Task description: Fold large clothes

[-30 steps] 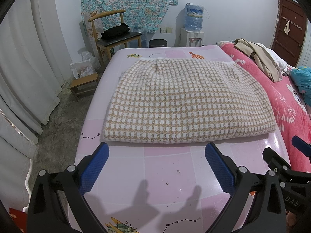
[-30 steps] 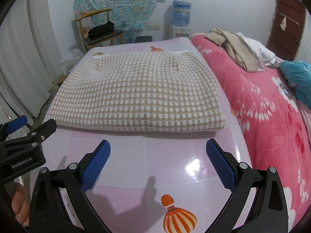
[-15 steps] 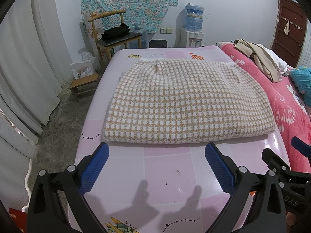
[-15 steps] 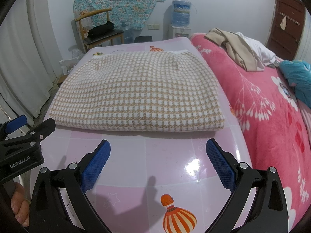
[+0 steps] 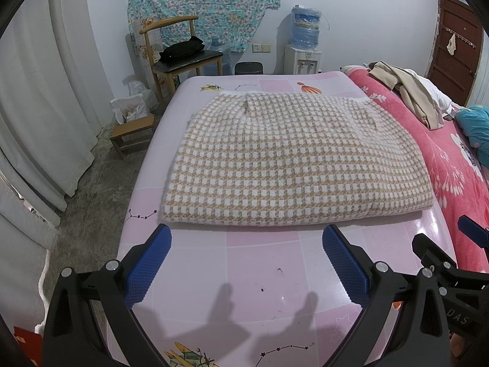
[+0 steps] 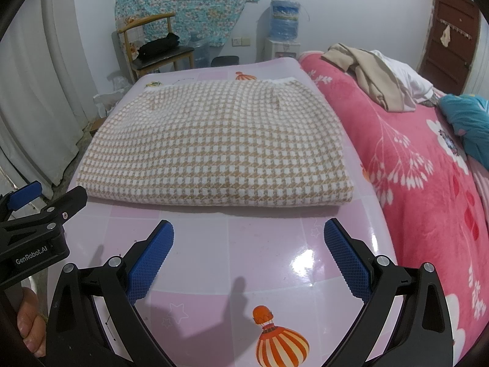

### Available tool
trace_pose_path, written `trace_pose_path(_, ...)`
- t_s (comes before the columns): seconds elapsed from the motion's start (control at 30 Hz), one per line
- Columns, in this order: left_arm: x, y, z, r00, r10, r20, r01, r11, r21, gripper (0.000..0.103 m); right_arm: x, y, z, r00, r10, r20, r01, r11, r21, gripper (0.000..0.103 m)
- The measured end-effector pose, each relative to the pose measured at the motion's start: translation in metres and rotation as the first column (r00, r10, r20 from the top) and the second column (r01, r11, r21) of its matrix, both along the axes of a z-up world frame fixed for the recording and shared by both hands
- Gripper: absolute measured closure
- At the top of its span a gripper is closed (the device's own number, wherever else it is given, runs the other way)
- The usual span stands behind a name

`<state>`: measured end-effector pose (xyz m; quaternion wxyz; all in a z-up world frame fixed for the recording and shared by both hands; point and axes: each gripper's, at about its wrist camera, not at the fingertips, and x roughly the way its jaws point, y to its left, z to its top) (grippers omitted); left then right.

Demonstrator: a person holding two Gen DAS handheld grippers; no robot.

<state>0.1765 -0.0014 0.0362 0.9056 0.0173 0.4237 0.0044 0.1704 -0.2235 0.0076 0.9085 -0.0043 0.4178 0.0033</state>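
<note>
A tan-and-white houndstooth garment (image 5: 290, 162) (image 6: 220, 146) lies folded flat on the pink patterned table (image 5: 244, 263) (image 6: 244, 244), its thick folded edge nearest me. My left gripper (image 5: 246, 238) hovers open just short of that edge, nothing between its blue pads. My right gripper (image 6: 248, 232) is likewise open and empty, a little back from the garment's near right part. The left gripper's tip (image 6: 45, 202) shows at the left of the right wrist view, and the right gripper's tip (image 5: 440, 250) at the right of the left wrist view.
A pink floral blanket (image 6: 428, 168) covers the bed to the right, with beige clothes (image 6: 366, 73) and a teal item (image 6: 470, 122) on it. Behind the table stand a wooden chair (image 5: 180, 52), a water dispenser (image 5: 302, 49) and a low stool (image 5: 131, 134). White curtains (image 5: 39, 107) hang left.
</note>
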Motion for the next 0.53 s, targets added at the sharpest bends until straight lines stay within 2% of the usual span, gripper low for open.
trace_pose_path(0.53,-0.0005,-0.0006,-0.0029,1.0,0.023,-0.006,-0.023,1.0,0.0,0.006,-0.0012,0.0014,-0.004,1.0,-0.004,-0.003,0.004,1.0,-0.002,0.008)
